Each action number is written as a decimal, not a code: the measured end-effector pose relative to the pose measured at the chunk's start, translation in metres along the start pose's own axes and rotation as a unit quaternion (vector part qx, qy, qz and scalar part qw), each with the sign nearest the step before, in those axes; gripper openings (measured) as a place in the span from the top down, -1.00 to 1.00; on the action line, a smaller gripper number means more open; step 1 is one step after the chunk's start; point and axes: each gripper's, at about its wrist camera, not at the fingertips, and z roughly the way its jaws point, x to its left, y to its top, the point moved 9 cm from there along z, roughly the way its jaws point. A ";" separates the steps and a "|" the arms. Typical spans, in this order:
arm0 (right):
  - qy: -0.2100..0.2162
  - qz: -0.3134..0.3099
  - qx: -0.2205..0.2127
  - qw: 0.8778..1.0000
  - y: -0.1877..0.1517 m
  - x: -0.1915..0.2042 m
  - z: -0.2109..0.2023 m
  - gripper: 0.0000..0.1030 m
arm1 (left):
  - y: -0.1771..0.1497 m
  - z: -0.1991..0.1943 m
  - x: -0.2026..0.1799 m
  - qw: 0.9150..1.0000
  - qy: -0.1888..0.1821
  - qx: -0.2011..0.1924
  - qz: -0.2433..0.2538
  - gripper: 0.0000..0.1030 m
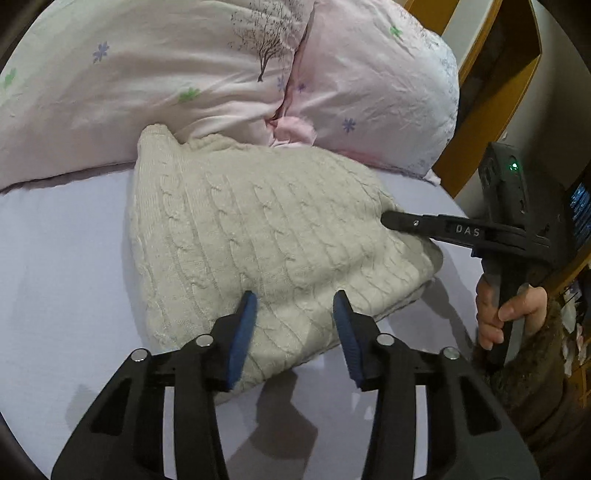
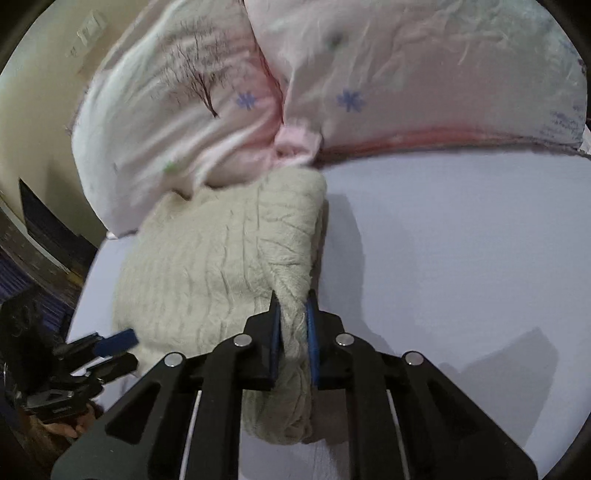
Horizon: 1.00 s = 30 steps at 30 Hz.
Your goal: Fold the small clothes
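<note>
A cream cable-knit sweater [image 1: 258,236] lies folded on the lavender bed sheet [image 1: 66,266], its far end against the pillows. My left gripper [image 1: 295,306] is open, its blue pads just over the sweater's near edge. My right gripper [image 2: 293,306] is shut on a bunched fold at the sweater's [image 2: 207,266] right edge. The right gripper also shows in the left wrist view [image 1: 391,219], at the sweater's right side. The left gripper shows at the lower left of the right wrist view [image 2: 122,347].
Two pink floral pillows [image 1: 184,74] lie along the far side of the bed [image 2: 461,240]. A wooden headboard or frame [image 1: 491,92] stands at the right. A wall with a switch plate [image 2: 88,33] is to the left.
</note>
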 end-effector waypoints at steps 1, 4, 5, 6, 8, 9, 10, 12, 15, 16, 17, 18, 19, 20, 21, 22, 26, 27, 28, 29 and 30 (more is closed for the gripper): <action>-0.012 -0.016 0.000 1.000 -0.003 0.006 -0.001 0.69 | 0.000 -0.001 0.000 1.000 0.002 0.000 0.000 0.12; -0.029 -0.032 -0.013 0.999 -0.008 0.019 -0.024 0.17 | -0.007 -0.022 0.003 1.000 0.008 -0.015 -0.005 0.00; -0.030 -0.034 -0.025 0.999 -0.013 0.026 -0.038 -0.28 | -0.011 -0.030 0.006 1.000 0.015 -0.021 -0.005 -0.24; -0.027 -0.038 -0.037 0.998 -0.018 0.037 -0.042 -0.65 | -0.018 -0.041 0.008 0.999 0.033 -0.033 -0.004 -0.54; -0.014 -0.050 -0.072 0.996 -0.031 0.052 -0.063 -0.97 | -0.027 -0.056 0.018 0.995 0.088 -0.056 -0.005 -0.86; -0.011 -0.056 -0.081 0.995 -0.043 0.059 -0.070 -0.96 | -0.033 -0.064 0.025 0.989 0.133 -0.067 -0.010 -0.96; -0.020 -0.055 -0.083 0.995 -0.050 0.062 -0.074 -0.96 | -0.039 -0.069 0.031 0.983 0.169 -0.069 -0.014 -0.97; -0.078 -0.056 -0.057 0.994 -0.072 0.064 -0.065 -0.96 | -0.049 -0.070 0.037 0.976 0.210 -0.062 -0.025 -0.97; -0.141 -0.060 -0.025 0.988 -0.092 0.064 -0.045 -0.96 | -0.055 -0.058 0.041 0.975 0.215 -0.041 -0.033 -0.97; -0.143 -0.056 -0.017 0.988 -0.096 0.064 -0.039 -0.96 | -0.056 -0.053 0.044 0.973 0.225 -0.031 -0.032 -0.97; -0.143 -0.050 -0.008 0.988 -0.100 0.064 -0.033 -0.96 | -0.057 -0.050 0.045 0.972 0.231 -0.027 -0.031 -0.97; -0.144 -0.044 0.002 0.989 -0.105 0.062 -0.027 -0.96 | -0.058 -0.044 0.047 0.972 0.234 -0.022 -0.028 -0.97; -0.147 -0.040 0.013 0.988 -0.109 0.061 -0.020 -0.96 | -0.060 -0.042 0.047 0.972 0.231 -0.018 -0.029 -0.97; -0.151 -0.042 0.017 0.987 -0.111 0.060 -0.013 -0.96 | -0.061 -0.035 0.046 0.974 0.224 -0.009 -0.028 -0.97; -0.163 -0.052 0.010 0.985 -0.112 0.061 -0.014 -0.96 | -0.063 -0.031 0.046 0.975 0.221 -0.003 -0.027 -0.97; -0.168 -0.059 0.012 0.984 -0.112 0.063 -0.012 -0.96 | -0.064 -0.028 0.045 0.975 0.220 0.001 -0.024 -0.97; -0.174 -0.078 0.015 0.982 -0.114 0.072 -0.006 -0.96 | -0.070 -0.018 0.044 0.974 0.223 0.026 -0.021 -0.97; -0.177 -0.080 0.018 0.981 -0.116 0.072 -0.007 -0.96 | -0.070 -0.017 0.043 0.973 0.228 0.029 -0.017 -0.97; -0.185 -0.085 0.020 0.979 -0.116 0.072 -0.005 -0.96 | -0.070 -0.016 0.042 0.974 0.226 0.029 -0.015 -0.97; -0.186 -0.086 0.020 0.979 -0.118 0.073 -0.005 -0.96 | -0.071 -0.017 0.041 0.973 0.226 0.029 -0.014 -0.97; -0.187 -0.085 0.019 0.979 -0.119 0.072 -0.005 -0.96 | -0.071 -0.017 0.041 0.974 0.225 0.029 -0.015 -0.97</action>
